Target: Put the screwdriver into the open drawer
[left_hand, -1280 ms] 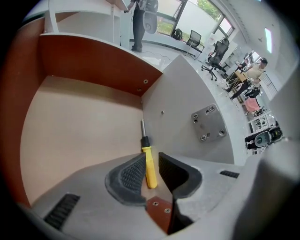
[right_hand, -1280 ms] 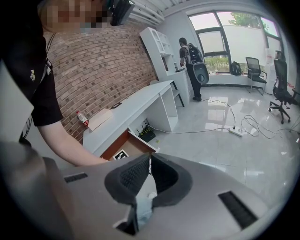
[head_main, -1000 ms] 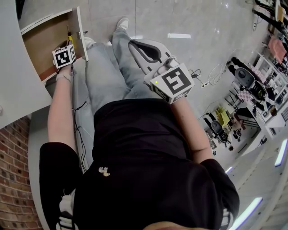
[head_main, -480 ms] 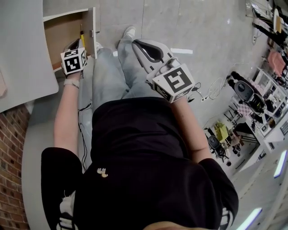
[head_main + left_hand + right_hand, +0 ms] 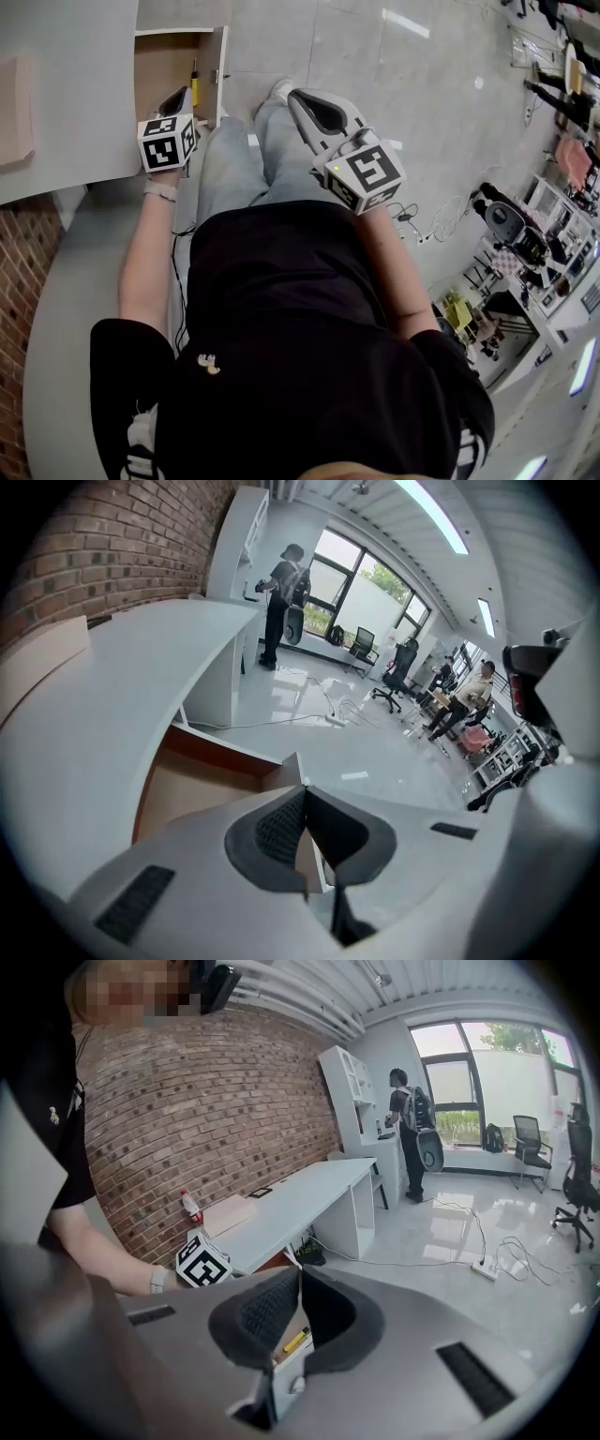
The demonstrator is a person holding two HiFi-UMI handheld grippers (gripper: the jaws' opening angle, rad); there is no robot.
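The screwdriver (image 5: 194,92), with a yellow handle, lies inside the open wooden drawer (image 5: 161,77) along its right side, close to the white front panel. My left gripper (image 5: 175,97) hovers at the drawer's near edge, jaws shut with nothing between them. In the left gripper view the drawer (image 5: 192,782) shows past the closed left gripper (image 5: 302,790). My right gripper (image 5: 298,97) is held over the person's knees, right of the drawer, also shut and empty. Below the right gripper (image 5: 300,1273), the right gripper view catches the screwdriver (image 5: 296,1340).
The drawer sits under a white desk (image 5: 75,103) against a brick wall (image 5: 23,281). A tan box (image 5: 14,98) and a red-capped bottle (image 5: 191,1207) rest on the desk. The person's legs (image 5: 244,159) fill the floor beside the drawer. Office chairs (image 5: 511,244) stand right.
The left gripper has drawn back a little from inside the drawer toward its near edge, leaving the screwdriver lying there. The head view has swung, shifting the drawer rightward in frame.
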